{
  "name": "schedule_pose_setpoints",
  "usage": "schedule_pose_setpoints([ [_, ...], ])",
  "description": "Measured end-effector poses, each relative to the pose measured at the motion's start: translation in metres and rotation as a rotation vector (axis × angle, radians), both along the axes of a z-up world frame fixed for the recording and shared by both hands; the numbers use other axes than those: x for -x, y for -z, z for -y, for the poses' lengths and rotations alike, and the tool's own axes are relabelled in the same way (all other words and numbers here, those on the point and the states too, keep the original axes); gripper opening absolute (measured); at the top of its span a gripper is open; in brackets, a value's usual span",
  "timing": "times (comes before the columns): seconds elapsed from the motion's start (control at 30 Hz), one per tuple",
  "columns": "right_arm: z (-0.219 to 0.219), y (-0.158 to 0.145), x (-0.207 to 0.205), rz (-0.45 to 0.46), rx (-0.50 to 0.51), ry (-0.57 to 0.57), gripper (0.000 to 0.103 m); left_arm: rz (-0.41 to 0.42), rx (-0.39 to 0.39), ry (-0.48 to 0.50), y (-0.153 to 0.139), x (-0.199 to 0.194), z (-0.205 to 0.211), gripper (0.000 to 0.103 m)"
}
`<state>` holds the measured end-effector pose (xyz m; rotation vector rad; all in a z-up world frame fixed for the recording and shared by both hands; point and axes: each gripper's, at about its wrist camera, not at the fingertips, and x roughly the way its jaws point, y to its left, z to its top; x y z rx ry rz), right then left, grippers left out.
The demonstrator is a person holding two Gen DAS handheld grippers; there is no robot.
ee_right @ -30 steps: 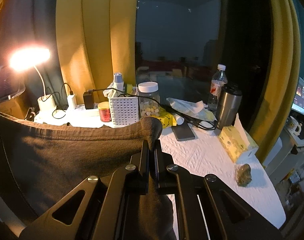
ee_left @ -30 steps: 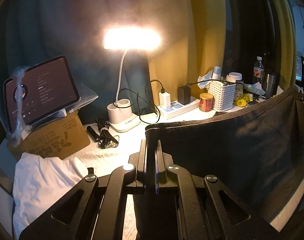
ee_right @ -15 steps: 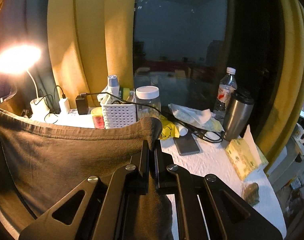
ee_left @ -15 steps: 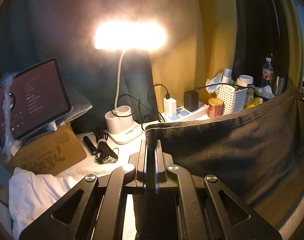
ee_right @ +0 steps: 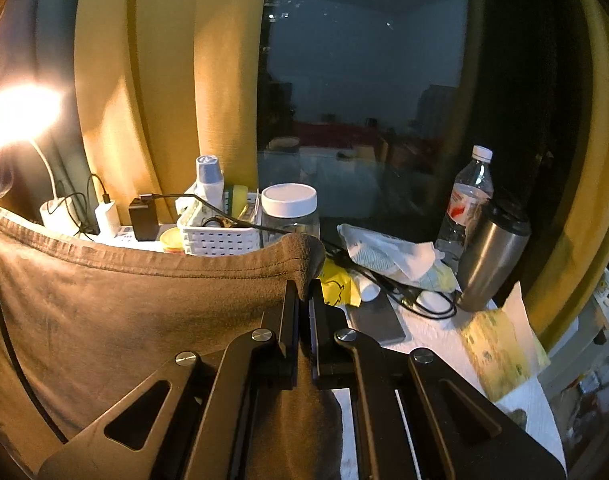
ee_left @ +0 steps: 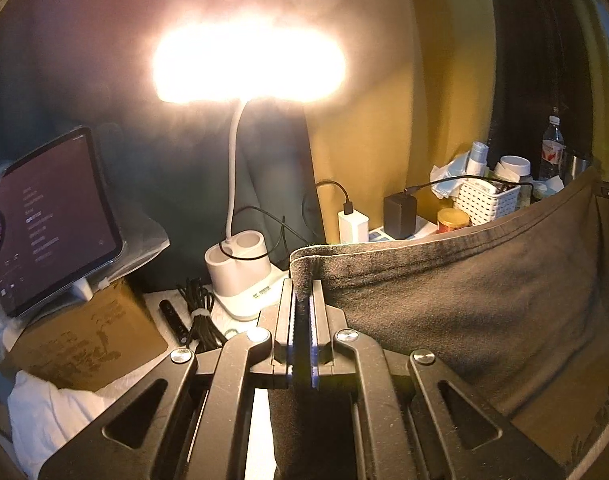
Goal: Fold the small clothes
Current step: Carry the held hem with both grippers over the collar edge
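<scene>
1. My left gripper (ee_left: pixel 302 300) pinches one corner of the dark garment (ee_left: pixel 484 280); my right gripper (ee_right: pixel 302 300) pinches the other.
2. Its hem stretches sideways between them, above the table (ee_right: pixel 432 340), equally near both.

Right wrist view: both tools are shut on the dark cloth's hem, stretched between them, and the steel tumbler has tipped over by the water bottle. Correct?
No. The right wrist view shows the steel tumbler standing upright beside the water bottle. The rest holds: left tool and right tool are shut on the dark cloth.
</scene>
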<state>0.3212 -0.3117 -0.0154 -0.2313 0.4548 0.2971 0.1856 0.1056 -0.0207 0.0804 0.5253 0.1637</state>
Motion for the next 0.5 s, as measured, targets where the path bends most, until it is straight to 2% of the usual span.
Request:
schedule_pose_setpoints([
  [0.27,-0.011,0.009,-0.031,-0.005,0.031,-0.007,0.005,-0.038,0.019,0.014,0.007,-0.030,-0.006,0.004],
  [0.5,-0.019,0.027,-0.055,-0.037,0.042,-0.005,0.005,-0.058,0.014,0.000,0.025,-0.047,-0.010,0.004],
])
